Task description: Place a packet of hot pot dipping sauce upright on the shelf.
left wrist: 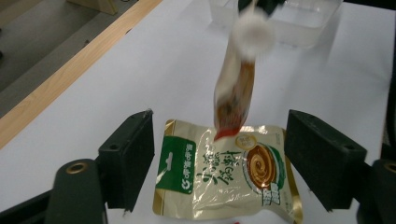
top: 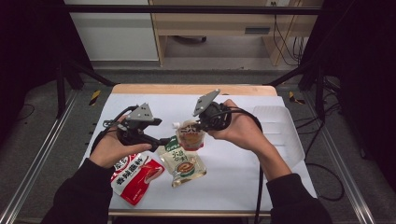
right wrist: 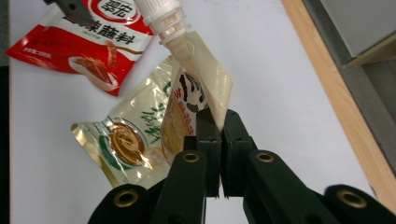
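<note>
Spouted pouch hangs upright, cap up, pinched by right gripper.

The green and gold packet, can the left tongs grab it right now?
Probably yes: the left tongs stand open just over the green and gold packet. The spouted pouch hanging from the right tongs dangles above one edge.

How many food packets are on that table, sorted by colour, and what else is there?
Red packet: 1
Cream and green packet: 1
Spouted pouch, pinched in the right gripper: 1
Clear plastic tray: 1
Total: 4 things, 3 of them packets
</note>
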A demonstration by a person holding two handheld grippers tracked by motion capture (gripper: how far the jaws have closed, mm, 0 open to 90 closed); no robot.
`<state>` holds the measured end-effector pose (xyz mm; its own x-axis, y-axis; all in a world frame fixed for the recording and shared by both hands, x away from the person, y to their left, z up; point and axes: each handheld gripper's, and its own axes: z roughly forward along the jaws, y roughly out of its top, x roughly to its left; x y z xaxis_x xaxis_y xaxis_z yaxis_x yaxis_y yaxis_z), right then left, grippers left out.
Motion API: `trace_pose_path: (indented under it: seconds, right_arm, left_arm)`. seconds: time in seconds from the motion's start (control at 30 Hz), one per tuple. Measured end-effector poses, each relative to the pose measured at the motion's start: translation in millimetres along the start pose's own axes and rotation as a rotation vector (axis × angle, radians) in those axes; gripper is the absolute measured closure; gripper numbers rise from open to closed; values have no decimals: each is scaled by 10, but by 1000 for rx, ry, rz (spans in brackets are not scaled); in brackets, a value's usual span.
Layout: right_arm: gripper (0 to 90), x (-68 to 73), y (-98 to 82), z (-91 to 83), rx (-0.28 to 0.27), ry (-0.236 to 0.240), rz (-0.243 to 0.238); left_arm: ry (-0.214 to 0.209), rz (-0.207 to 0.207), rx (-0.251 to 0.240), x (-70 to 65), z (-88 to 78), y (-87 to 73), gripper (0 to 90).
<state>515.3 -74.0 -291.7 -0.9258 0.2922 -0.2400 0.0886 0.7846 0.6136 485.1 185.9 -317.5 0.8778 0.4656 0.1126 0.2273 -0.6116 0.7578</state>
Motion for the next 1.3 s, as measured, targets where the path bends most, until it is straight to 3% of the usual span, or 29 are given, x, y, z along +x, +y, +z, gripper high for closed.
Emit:
trace_pose_path:
  seconds: [0.27, 0.43, 0.53, 0.83, 1.07, 1.3]
  right_arm:
    - [884, -263, -190, -346, -6, -62, 41]
    - [884, -413, -325, -572, -12, -113, 56]
    - [884, -500, -402, -686, -13, -140, 74]
    - [885, -654, -594, -940, -4, -208, 108]
    - [885, -776, -768, -1051, -16, -219, 102]
    - [885, -939, -950, -1226, -21, -253, 119]
  left_arm:
    - [29, -62, 45, -21, 149, -387, 175]
    - [34, -89, 54, -1, 183, -540, 160]
    - [59, -98, 65, 27, 188, -616, 152]
    - [101, -139, 78, 63, 122, -786, 150]
    - [115, -155, 116, 64, 164, -928, 150]
    - [127, -173, 120, 105, 157, -977, 149]
